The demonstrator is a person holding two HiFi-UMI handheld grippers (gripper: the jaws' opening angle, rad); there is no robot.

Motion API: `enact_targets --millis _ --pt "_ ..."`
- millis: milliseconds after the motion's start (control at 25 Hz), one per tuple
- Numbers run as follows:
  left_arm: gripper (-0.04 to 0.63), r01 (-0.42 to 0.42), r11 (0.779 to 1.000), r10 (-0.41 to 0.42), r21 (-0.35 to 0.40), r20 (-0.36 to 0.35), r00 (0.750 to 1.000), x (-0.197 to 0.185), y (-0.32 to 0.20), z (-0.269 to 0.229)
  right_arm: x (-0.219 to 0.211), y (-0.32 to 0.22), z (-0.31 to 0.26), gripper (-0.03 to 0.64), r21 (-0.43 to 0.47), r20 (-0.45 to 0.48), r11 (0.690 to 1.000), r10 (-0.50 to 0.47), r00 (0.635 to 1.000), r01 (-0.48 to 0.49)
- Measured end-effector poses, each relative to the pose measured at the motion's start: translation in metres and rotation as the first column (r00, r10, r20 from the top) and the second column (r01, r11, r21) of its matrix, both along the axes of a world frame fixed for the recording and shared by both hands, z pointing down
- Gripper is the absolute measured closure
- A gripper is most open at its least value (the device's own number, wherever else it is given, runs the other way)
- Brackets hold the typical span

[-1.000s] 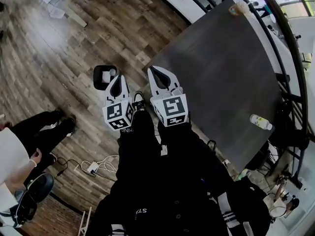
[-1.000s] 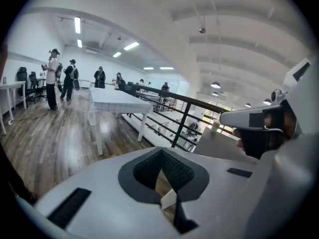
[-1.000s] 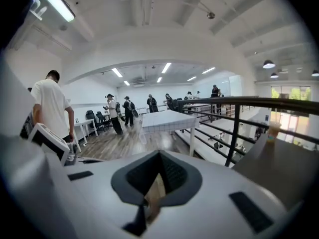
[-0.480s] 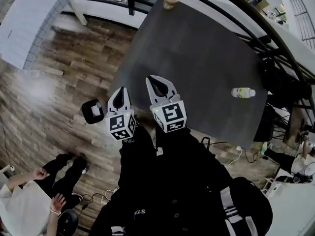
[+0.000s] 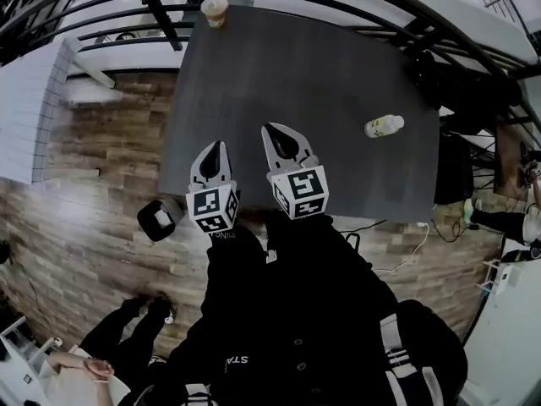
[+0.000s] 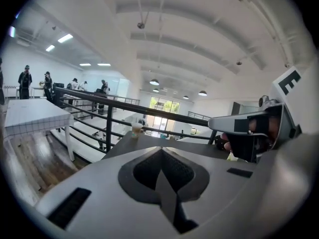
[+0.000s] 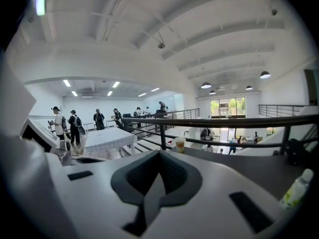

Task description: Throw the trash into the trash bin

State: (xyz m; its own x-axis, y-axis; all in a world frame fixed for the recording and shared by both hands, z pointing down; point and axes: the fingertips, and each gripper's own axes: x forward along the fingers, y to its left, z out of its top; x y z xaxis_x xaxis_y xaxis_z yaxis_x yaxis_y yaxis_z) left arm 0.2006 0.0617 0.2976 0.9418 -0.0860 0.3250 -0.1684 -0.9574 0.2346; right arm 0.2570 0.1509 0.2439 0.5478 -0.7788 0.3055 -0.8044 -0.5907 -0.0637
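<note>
**Wood floor, dark table: nothing picked up yet**

Plank floor [image 5: 101, 159] is running under a dark matte table [image 5: 313, 74], with a black metal railing [image 5: 159, 13] sitting behind it. We are holding the left gripper [image 5: 213, 152] and the right gripper [image 5: 279, 138] side by side over the near table edge. Both are showing jaws fully together with nothing between them.

We are reading two items as trash. A pale plastic bottle [image 5: 384, 126] with a white cap is lying on its side toward the right of the table. A paper-looking cup [image 5: 214, 8] with a light lid is standing upright at the far left corner. Both are sitting well apart from the grippers.

A small black trash bin [image 5: 157, 219] with rounded corners is sitting on the floor just off the table's near left corner. It is already holding something white.

We are judging the task as partly done at best. Pick, carry and drop are all waiting for both table items.
</note>
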Motion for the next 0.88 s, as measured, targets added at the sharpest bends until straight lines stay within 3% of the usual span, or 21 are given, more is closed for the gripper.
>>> enact_targets --millis 440,880 --pt "0.595 -0.2 0.979 0.202 0.035 -0.083 0.976 0.065 0.092 -0.06 0.05 0.124 -0.04 0.603 0.023 -0.02 0.978 0.21 0.978 -0.209" --pt "0.595 -0.327 0.942 0.335 0.07 -0.167 0.927 0.113 0.172 -0.106 0.074 0.201 -0.078 0.603 0.082 -0.042 0.947 0.314 0.948 -0.31"
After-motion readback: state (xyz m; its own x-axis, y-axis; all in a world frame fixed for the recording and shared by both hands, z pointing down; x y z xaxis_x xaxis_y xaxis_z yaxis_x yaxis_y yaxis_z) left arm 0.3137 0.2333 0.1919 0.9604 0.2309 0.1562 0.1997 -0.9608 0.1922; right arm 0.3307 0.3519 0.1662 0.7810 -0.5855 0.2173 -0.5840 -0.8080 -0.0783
